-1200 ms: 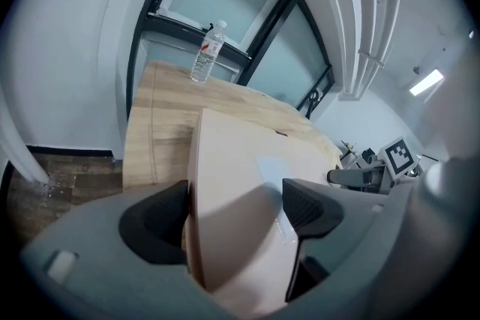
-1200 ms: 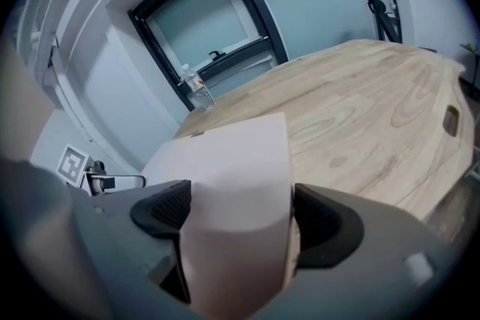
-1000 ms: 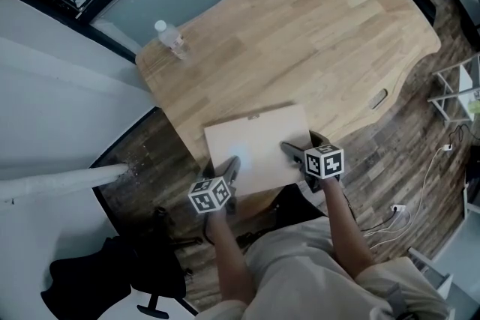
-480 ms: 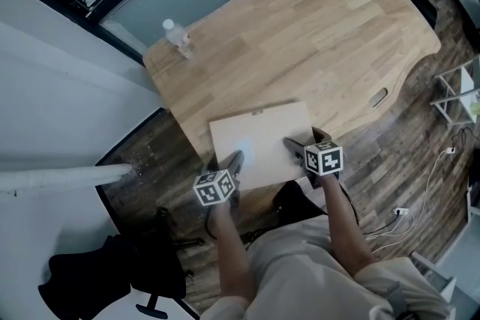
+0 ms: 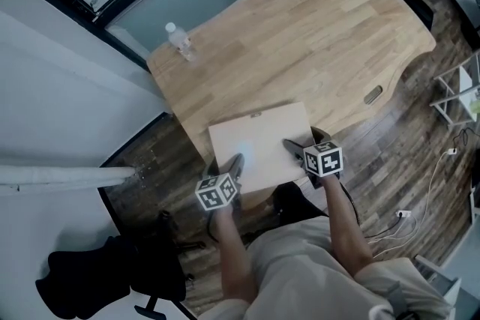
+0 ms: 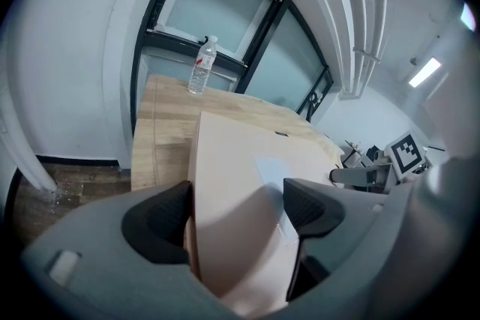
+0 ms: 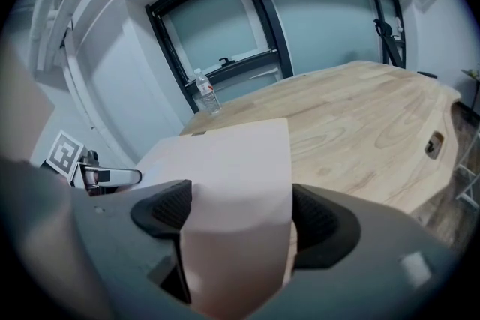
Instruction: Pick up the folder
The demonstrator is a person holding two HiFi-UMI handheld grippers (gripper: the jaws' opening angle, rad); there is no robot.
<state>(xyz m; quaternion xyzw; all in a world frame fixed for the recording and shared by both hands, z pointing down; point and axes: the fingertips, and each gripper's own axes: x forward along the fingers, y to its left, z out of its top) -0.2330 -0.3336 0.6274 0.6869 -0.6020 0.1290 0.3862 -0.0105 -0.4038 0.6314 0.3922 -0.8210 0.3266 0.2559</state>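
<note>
A flat beige folder (image 5: 259,142) lies over the near edge of the wooden table (image 5: 322,34), partly past that edge. My left gripper (image 5: 235,162) is shut on the folder's near left corner. My right gripper (image 5: 292,148) is shut on its near right corner. In the left gripper view the folder (image 6: 247,183) runs between the two dark jaws of the left gripper (image 6: 236,213). The right gripper view shows the same sheet (image 7: 232,176) filling the gap of the right gripper (image 7: 236,217).
A clear water bottle (image 5: 178,41) stands at the table's far left corner, in front of dark-framed glass panels; it also shows from the grippers (image 6: 201,71) (image 7: 206,97). A black office chair (image 5: 112,273) sits on the wooden floor at the lower left. Cables (image 5: 420,198) lie at right.
The head view has shifted a little. Both grippers hold the folder at the same corners, with almost no movement against the table.
</note>
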